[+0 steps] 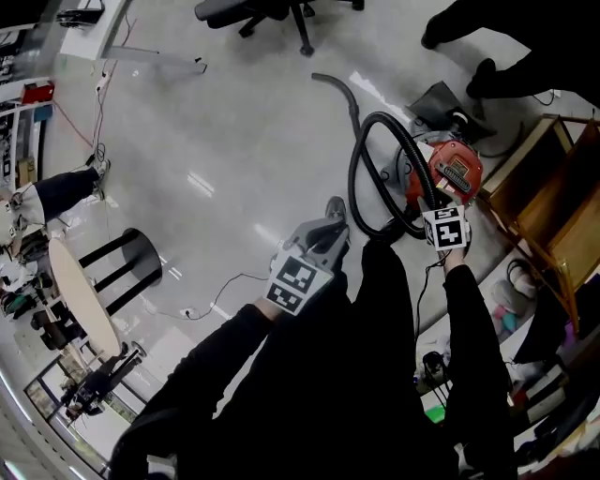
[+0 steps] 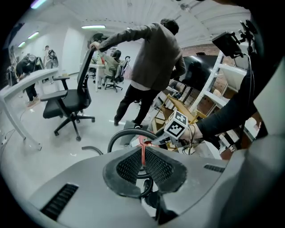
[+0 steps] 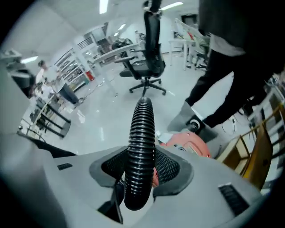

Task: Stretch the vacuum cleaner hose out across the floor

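While the left claw [image 2: 142, 154] hangs pinched shut on nothing at the left, the black ribbed hose [image 1: 359, 173] sits in a loop just beside the red vacuum cleaner [image 1: 456, 169]. Its free end curves away over the floor [image 1: 234, 141] toward an office chair [image 1: 272, 14]. The right claw [image 3: 141, 161] is clamped round the hose close to the machine. To do this well, I judge, it should grip firmly and draw the hose steadily away over open floor, so the loop unrolls without kinking or dragging the cleaner.
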A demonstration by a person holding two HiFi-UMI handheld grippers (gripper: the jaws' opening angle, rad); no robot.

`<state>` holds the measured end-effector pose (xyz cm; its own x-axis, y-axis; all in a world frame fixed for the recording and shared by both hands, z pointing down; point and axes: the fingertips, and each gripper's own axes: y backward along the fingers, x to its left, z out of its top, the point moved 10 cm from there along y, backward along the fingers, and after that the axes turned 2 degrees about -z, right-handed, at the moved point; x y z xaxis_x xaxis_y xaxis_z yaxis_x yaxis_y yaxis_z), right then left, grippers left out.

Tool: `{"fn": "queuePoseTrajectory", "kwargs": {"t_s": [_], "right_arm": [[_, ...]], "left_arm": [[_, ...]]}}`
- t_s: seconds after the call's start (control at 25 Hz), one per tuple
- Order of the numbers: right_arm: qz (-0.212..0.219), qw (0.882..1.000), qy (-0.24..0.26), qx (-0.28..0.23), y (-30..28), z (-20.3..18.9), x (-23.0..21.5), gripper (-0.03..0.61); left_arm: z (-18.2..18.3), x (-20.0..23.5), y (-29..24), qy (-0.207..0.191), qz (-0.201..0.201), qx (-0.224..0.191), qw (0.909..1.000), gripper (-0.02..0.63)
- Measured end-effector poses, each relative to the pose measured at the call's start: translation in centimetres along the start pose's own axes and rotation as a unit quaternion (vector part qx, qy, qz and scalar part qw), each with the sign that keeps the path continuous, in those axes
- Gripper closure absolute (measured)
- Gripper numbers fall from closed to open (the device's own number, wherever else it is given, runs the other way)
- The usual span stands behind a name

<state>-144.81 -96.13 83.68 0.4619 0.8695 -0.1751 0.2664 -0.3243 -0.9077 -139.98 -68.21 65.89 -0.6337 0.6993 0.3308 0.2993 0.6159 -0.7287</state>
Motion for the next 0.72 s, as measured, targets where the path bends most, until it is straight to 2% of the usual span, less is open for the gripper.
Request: {"fn": "queuePoseTrajectory", "kwargs": {"t_s": [0.08,0.28,0.44,0.56,0.64,0.68,0.72], "right_arm": [[0.006,0.999,0.054,-0.001,1.2,2.1,3.1,0.393],[0.011,0.992,0.128,-0.009,4.6,5.8,9.3,0.393],[0.012,0.985,0.17,-0.013,7.0,7.0,13.2,0.393],[0.014,0.98,0.197,-0.004,9.0,6.9,16.1,0.393],[0.013,0.976,0.216,-0.002,10.6,7.3,18.1,0.393],[0.011,0.974,0.225,-0.002,11.5,7.6,19.0,0.393],[0.011,0.972,0.235,-0.002,12.4,7.8,19.9,0.393]], "left_arm": [[0.7,0.4,0.7,-0.023,0.002,-0.008,0.9997,0.578],[2.3,1.2,2.5,-0.082,-0.005,-0.013,0.9965,0.578],[3.1,2.2,3.4,-0.159,-0.003,-0.015,0.9871,0.578],[2.8,2.8,3.8,-0.236,0.01,-0.004,0.9717,0.578],[2.7,3.2,4.3,-0.293,0.023,-0.002,0.9559,0.575],[2.6,3.4,4.4,-0.326,0.029,0.0,0.945,0.526],[2.5,3.5,4.4,-0.362,0.032,0.004,0.9317,0.413]]}}
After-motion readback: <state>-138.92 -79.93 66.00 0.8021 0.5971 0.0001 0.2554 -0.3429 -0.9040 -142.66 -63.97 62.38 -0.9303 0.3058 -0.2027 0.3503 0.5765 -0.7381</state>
